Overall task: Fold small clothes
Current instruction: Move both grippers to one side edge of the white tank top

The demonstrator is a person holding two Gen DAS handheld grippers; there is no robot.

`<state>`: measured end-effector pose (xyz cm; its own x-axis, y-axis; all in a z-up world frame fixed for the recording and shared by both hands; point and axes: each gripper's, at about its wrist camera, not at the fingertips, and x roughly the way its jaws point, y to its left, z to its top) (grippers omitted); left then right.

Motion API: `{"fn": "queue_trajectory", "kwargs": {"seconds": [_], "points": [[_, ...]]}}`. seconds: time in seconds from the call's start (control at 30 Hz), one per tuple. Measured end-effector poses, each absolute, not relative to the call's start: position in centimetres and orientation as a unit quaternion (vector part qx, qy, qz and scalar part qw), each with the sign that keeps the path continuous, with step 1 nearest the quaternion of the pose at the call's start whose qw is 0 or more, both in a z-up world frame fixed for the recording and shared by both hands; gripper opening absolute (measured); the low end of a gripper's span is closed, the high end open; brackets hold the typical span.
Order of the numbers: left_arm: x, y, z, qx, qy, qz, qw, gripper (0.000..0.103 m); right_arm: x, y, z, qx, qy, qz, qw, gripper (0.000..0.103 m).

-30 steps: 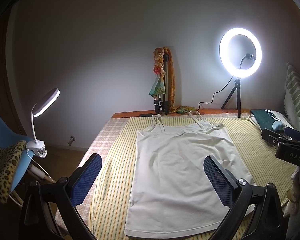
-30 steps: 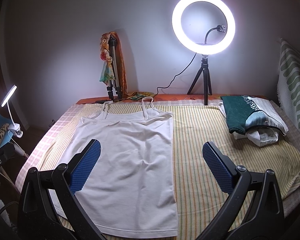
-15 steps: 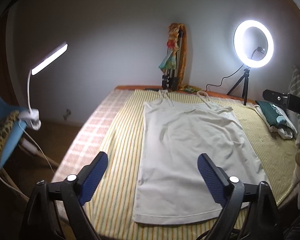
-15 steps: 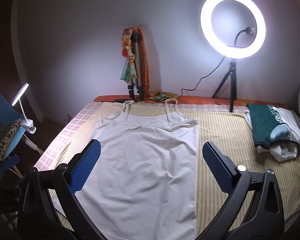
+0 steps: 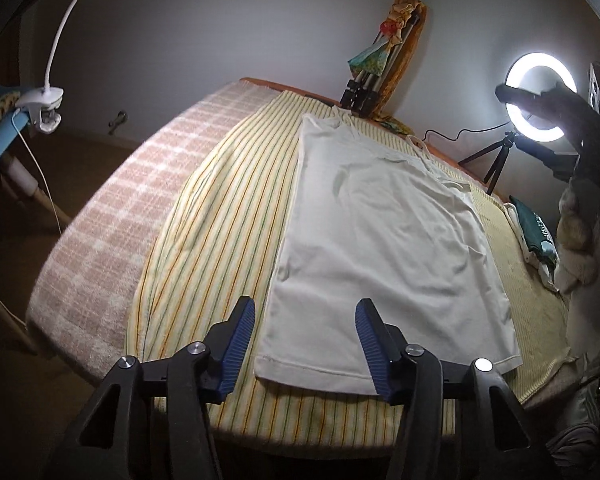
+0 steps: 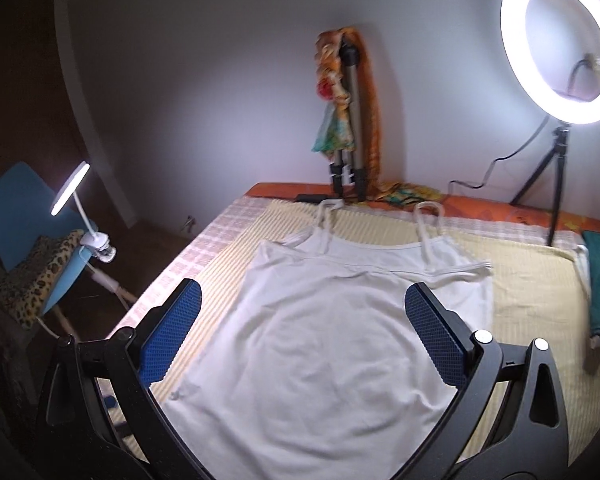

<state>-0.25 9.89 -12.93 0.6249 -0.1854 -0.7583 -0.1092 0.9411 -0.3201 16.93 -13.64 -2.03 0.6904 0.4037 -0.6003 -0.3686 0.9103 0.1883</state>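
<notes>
White camisole (image 5: 384, 248) lies flat on the striped bed cover (image 5: 220, 216); left claw (image 5: 306, 344) has dropped to its hem corner, half spread, empty; right claw (image 6: 300, 340) spread above, fold unstarted

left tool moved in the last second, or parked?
Yes. The left tool has swung left and down toward the white camisole hem corner: the ring light has slid from upper centre-right to the view's right edge.
</notes>
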Motion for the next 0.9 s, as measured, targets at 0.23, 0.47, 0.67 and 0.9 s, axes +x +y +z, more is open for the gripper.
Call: {"fn": "queue_trajectory", "kwargs": {"seconds": [0.23,0.47,0.67,0.9], "points": [[-0.8,9.9,-15.5,-0.191,0.455,-0.022,0.87,0.038,21.4,-8.8,-3.2,0.016,0.374,0.246,0.894,0.099],[-0.1,9.6,-16.5,-0.182,0.47,-0.026,0.863,0.034,26.1,-5.0,-6.2,0.033,0.434,0.266,0.86,0.084],[0.4,10.2,-16.8,-0.191,0.472,-0.026,0.86,0.031,30.5,-2.0,-9.1,0.035,0.48,0.256,0.838,0.068],[0.8,11.1,-17.5,-0.22,0.476,-0.045,0.85,0.017,34.3,2.5,-13.8,-0.013,0.536,0.225,0.814,0.056]]}}
